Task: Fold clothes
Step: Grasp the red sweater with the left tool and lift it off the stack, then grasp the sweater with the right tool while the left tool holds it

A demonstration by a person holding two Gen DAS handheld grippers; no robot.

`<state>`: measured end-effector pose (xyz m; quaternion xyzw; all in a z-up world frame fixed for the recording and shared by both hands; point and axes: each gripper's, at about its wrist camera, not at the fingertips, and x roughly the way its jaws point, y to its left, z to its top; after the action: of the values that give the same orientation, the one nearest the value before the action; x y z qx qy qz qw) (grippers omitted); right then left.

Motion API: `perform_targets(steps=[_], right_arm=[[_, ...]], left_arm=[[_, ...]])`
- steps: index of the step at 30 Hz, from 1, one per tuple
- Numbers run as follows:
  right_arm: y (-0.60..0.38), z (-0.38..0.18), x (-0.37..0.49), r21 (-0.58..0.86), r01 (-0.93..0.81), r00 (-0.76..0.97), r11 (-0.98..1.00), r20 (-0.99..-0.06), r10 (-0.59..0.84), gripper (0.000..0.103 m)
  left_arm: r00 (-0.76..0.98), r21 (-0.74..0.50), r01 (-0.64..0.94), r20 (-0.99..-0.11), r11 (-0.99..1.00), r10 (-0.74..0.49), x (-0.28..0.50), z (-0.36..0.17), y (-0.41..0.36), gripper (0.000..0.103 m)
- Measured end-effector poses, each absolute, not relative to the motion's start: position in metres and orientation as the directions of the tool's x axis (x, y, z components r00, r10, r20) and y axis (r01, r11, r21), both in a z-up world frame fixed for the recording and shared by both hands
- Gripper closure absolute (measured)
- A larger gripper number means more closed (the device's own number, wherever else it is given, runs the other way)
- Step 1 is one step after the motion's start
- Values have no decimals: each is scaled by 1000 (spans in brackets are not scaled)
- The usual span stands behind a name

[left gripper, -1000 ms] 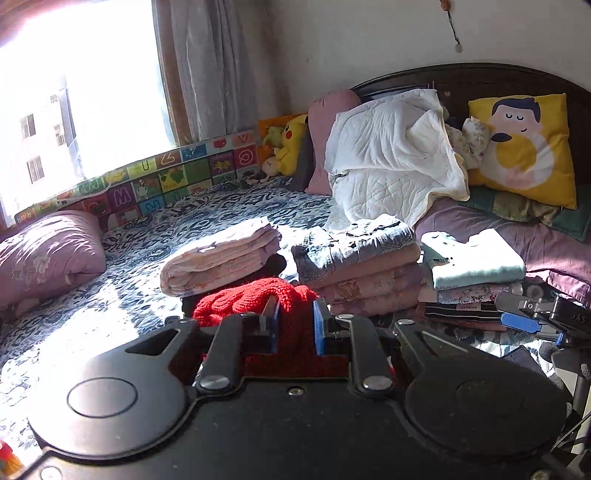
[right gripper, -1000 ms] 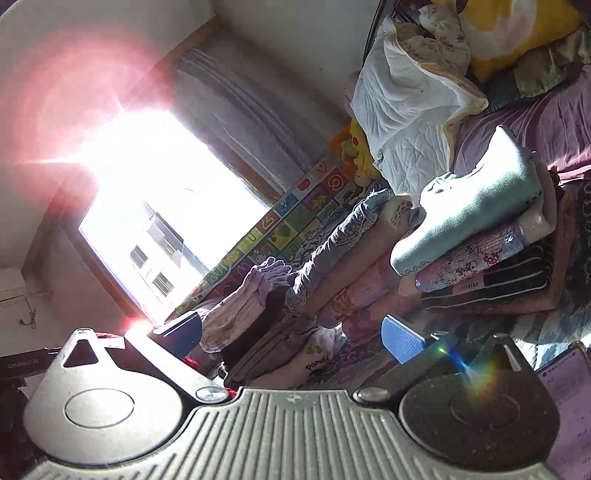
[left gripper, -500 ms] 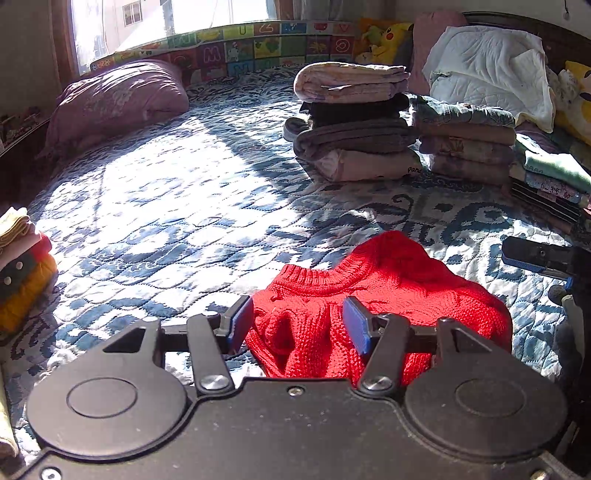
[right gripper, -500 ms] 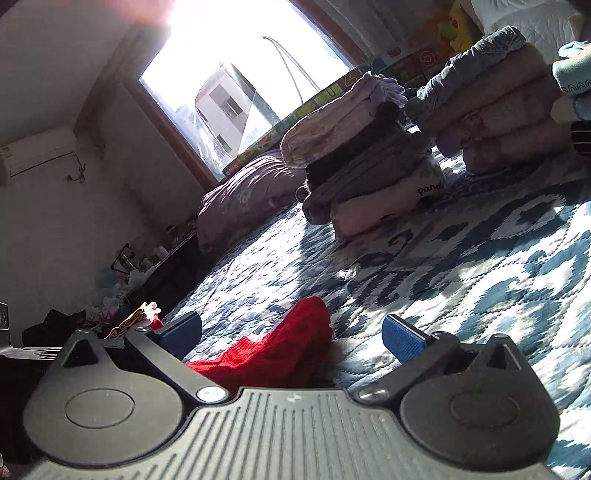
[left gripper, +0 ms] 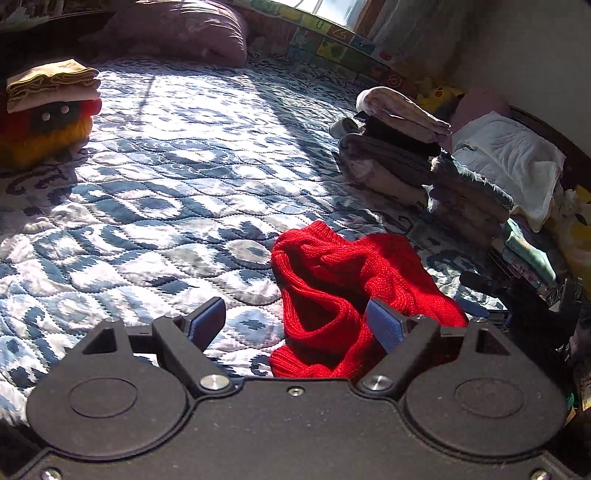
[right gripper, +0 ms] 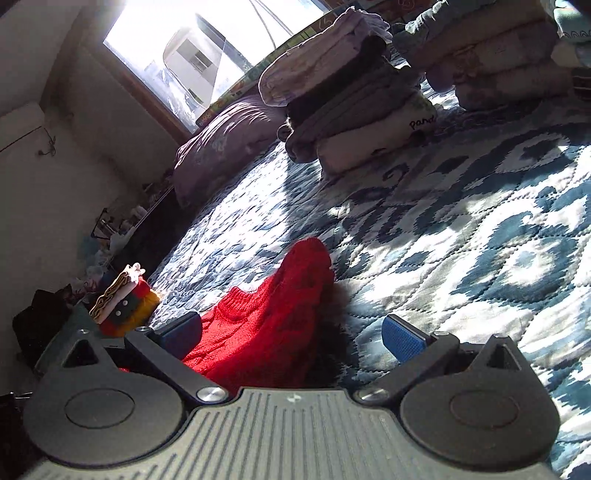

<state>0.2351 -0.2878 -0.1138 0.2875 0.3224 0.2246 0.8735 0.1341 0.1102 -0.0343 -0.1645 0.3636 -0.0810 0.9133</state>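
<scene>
Nearest to us, our left claw (left gripper: 295,325) is spread wide and grips nothing; its right blue pad (left gripper: 384,325) lies against the rumpled red knit sweater (left gripper: 351,280), while the left pad hangs over bare quilt. Our right claw (right gripper: 291,336) is equally wide and empty, with the red knit sweater (right gripper: 266,325) bunched between its fingers, closer to the left one.

The sweater lies crumpled, not flat, on the blue-and-white quilted bedspread (left gripper: 166,192) near the bed's front edge, one ribbed opening turned toward us.

Farther along, at the bed's left edge, we see a small pile of folded clothes (left gripper: 48,107), cream on top, red and yellow below. Toward the right side stands a stack of folded garments (left gripper: 391,147), a pale pink piece on top of dark and grey ones, and just beside it a second stack (left gripper: 469,199). In the right wrist view the first stack (right gripper: 343,96) shows a cream garment at the bottom.

Beyond these, a purple pillow (left gripper: 184,33) rests at the bed's far edge, under the window (right gripper: 192,51).
</scene>
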Motion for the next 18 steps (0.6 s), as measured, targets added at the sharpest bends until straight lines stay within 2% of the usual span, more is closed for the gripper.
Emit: perform_targets(steps=[3, 5, 6, 7, 12, 16, 18], right_arm=[[-284, -102, 244, 608, -218, 688, 763, -459, 562, 2], [-282, -95, 256, 566, -245, 671, 787, -487, 559, 14], [-282, -93, 261, 552, -250, 666, 795, -498, 555, 26], [-282, -91, 270, 543, -250, 656, 802, -514, 553, 30], [-268, -81, 318, 448, -332, 559, 830, -615, 555, 30], [-247, -82, 351, 374, -426, 458, 824, -696, 552, 29], [-239, -86, 365, 360, -462, 414, 810, -720, 557, 25]], left_arm=[[695, -413, 24, -647, 910, -312, 152, -47, 107, 19], [683, -437, 40, -645, 898, -344, 171, -48, 107, 19], [675, -454, 48, -642, 890, -364, 182, -49, 106, 19], [668, -472, 42, -642, 881, -376, 195, -51, 107, 18], [604, -561, 13, -655, 828, -454, 265, -64, 114, 18], [545, -548, 11, -698, 836, -465, 309, -75, 113, 18], [517, -523, 40, -718, 852, -465, 326, -79, 109, 18]])
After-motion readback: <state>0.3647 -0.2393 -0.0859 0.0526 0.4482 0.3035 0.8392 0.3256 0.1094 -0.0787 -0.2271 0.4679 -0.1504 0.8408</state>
